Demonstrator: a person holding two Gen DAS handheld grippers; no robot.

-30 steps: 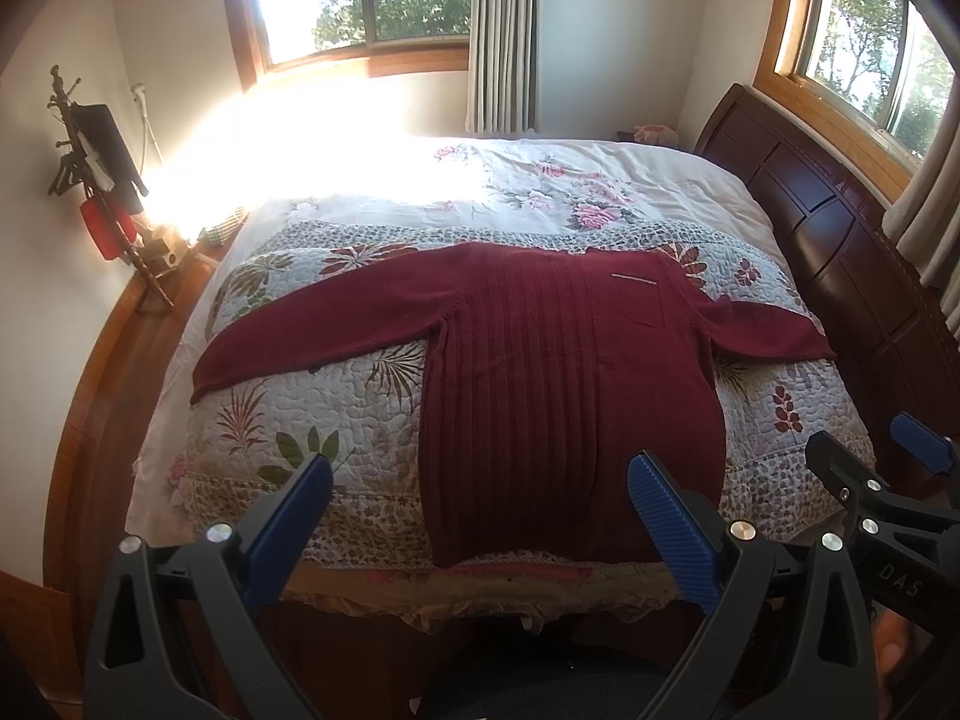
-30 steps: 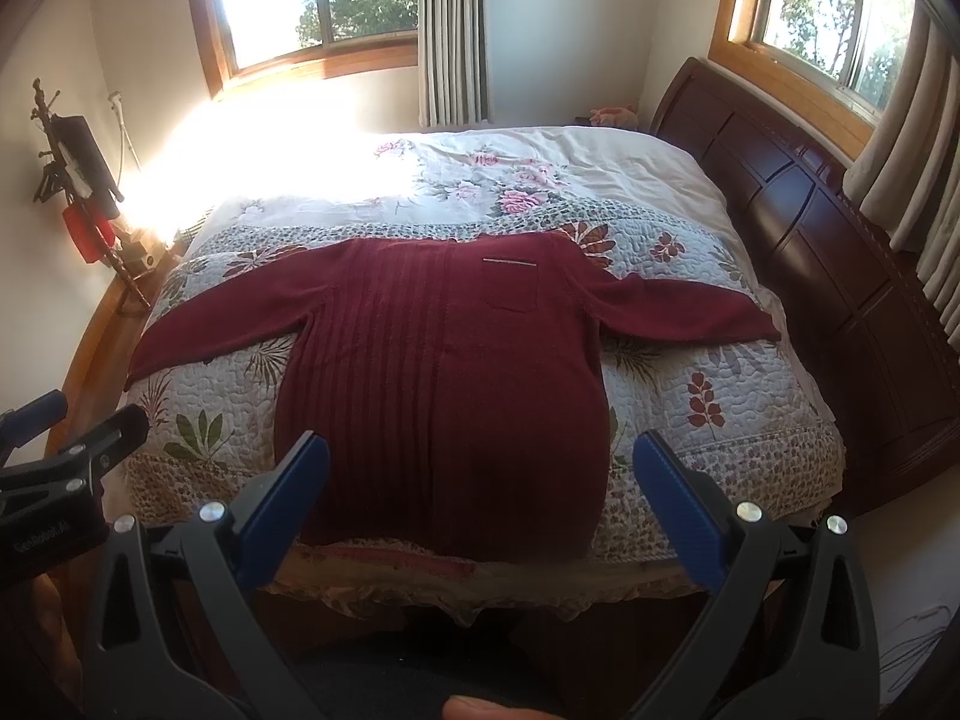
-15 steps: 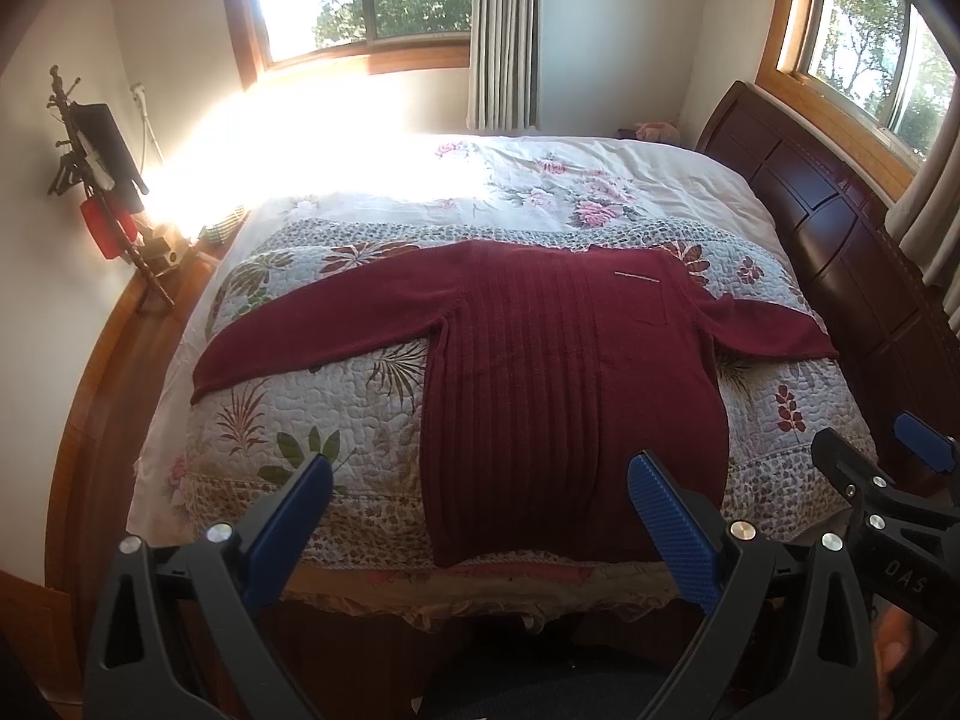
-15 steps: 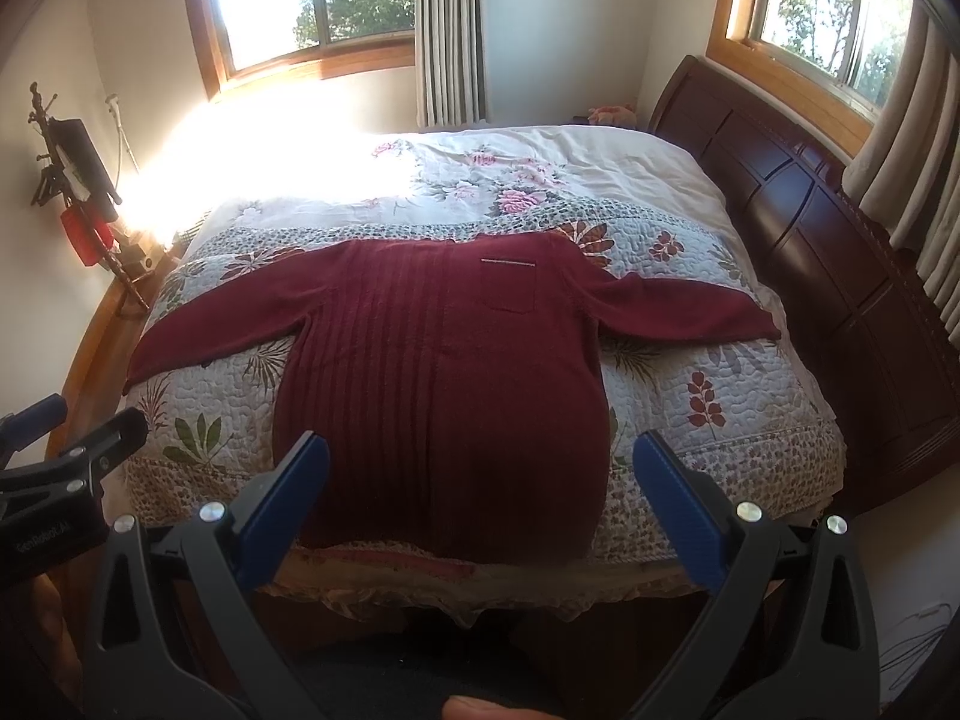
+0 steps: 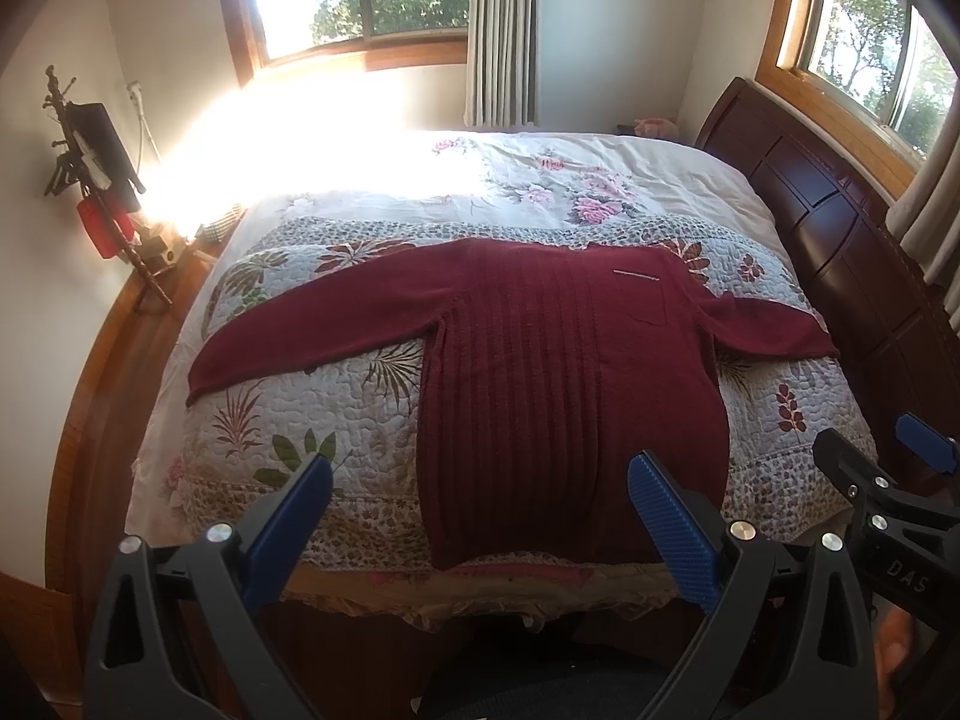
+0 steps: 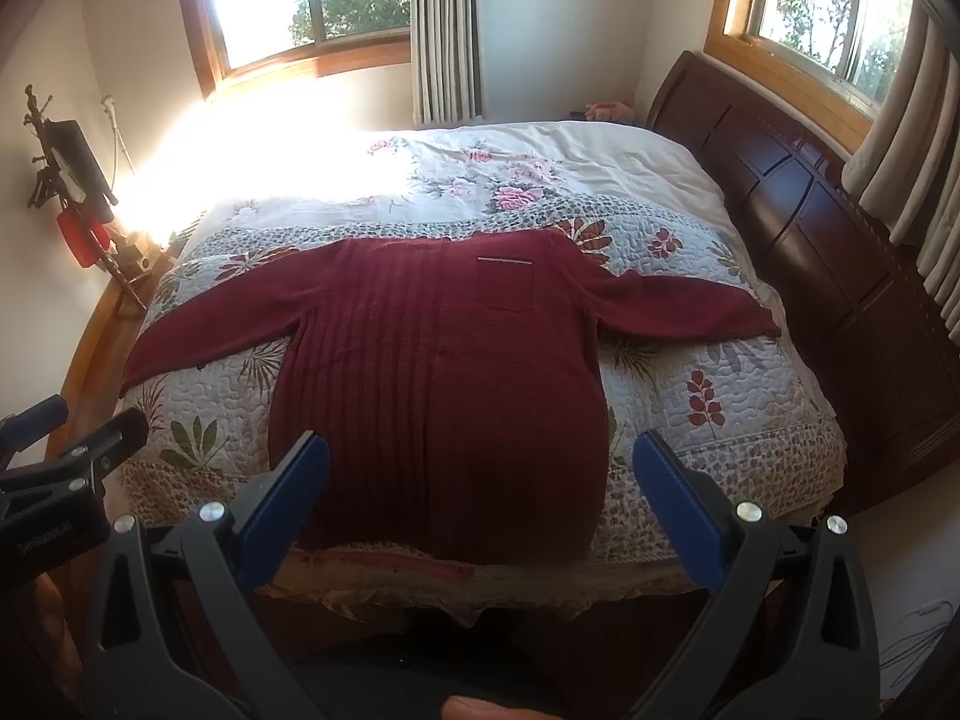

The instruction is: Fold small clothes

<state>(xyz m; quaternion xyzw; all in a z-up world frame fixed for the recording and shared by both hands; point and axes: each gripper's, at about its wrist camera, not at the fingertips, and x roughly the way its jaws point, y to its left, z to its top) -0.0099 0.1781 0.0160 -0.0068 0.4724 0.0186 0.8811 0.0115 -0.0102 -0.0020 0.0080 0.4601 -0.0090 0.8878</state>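
Note:
A dark red ribbed sweater (image 5: 564, 372) (image 6: 444, 384) lies flat on the bed, both sleeves spread out to the sides, hem at the near edge, a small chest pocket on its right half. My left gripper (image 5: 480, 504) hovers open before the hem, nothing between its blue pads. My right gripper (image 6: 480, 480) is likewise open and empty, held just short of the hem. Each gripper shows at the other view's edge: the right gripper (image 5: 888, 474) at the right of the left wrist view, the left gripper (image 6: 72, 438) at the left of the right wrist view.
The bed carries a floral quilt (image 5: 288, 396) and a white flowered sheet (image 6: 540, 150) behind. A dark wooden headboard (image 6: 810, 210) runs along the right. A stand with a red object (image 5: 102, 228) is by the left wall. Strong sun glare falls on the far left of the bed.
Almost nothing differs; both views have drifted very slightly and the sweater lies as before.

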